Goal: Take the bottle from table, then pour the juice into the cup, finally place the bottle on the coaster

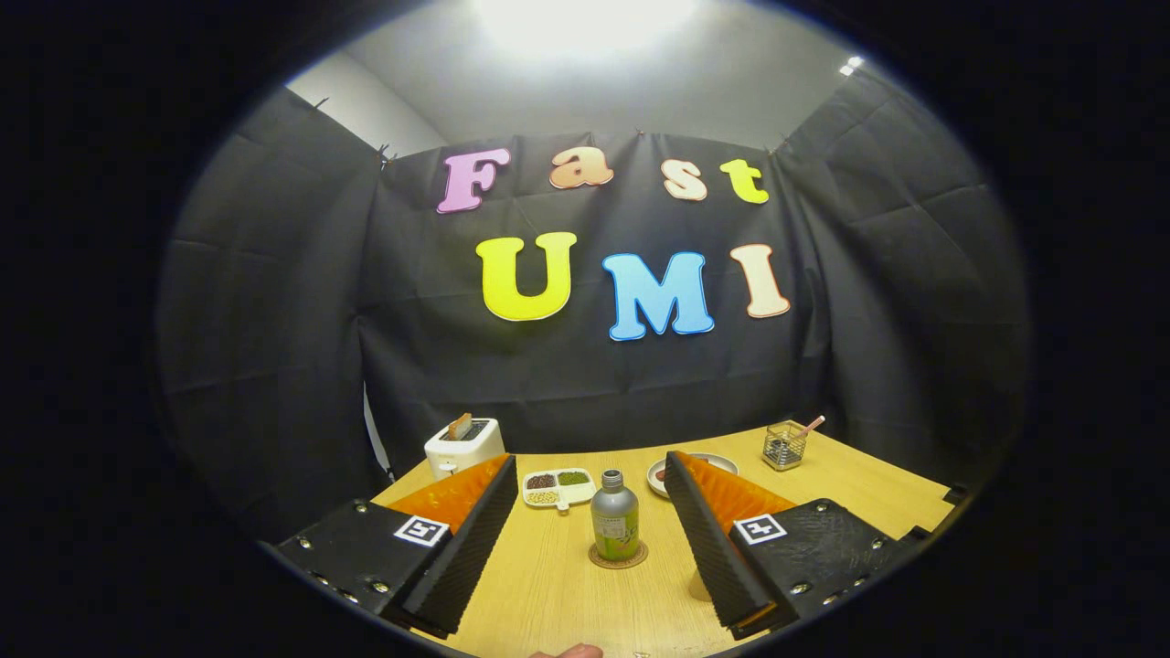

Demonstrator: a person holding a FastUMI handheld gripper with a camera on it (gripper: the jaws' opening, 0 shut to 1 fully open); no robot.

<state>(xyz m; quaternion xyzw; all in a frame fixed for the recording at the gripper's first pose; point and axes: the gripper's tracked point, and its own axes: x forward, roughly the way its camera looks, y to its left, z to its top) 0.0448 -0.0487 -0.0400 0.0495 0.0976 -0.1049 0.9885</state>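
— Between my two fingers, what do you have?
— I see the bottle (615, 523) standing upright on the coaster (619, 556), out on the tabletop (548, 594) and a little ahead of the fingertips. My gripper (589, 475) is spread wide and grips nothing; neither finger touches the bottle.
— And the cup?
— A pale shape sits low behind my right finger (722, 539), too hidden to say what it is.
— Farther back?
— Toward the far edge I see a divided snack dish (558, 487), a plate (704, 461) partly behind the right finger, a white toaster (463, 445) at the far left corner, and a wire basket (784, 446) at the far right.
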